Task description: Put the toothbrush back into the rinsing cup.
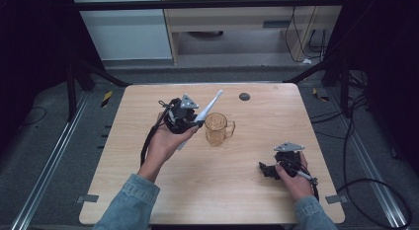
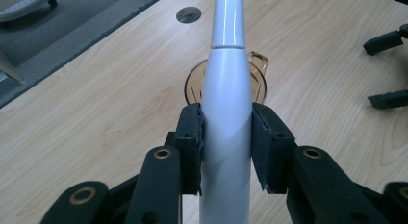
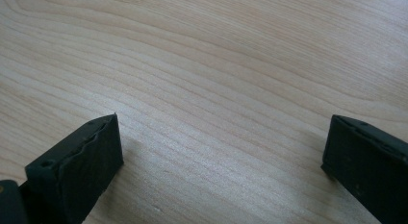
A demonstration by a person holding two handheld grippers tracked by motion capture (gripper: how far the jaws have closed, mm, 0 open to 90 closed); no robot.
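Note:
My left gripper [image 1: 196, 122] is shut on a white electric toothbrush [image 1: 202, 116], held tilted above the table just left of an amber glass mug [image 1: 218, 128]. In the left gripper view the black pads press both sides of the toothbrush's handle [image 2: 226, 118], and its thin neck [image 2: 228, 17] runs up past the mug's rim [image 2: 192, 80] behind it. My right gripper [image 1: 265, 170] rests low at the table's front right, pointing left. Its jaws stand wide apart in the right gripper view [image 3: 219, 152], with bare wood between them.
The wooden table [image 1: 247, 190] has a small round dark cap [image 1: 244, 96] near its far edge. The right gripper's fingers [image 2: 387, 41] show at the far right of the left gripper view. Dark floor, cables and metal rails surround the table.

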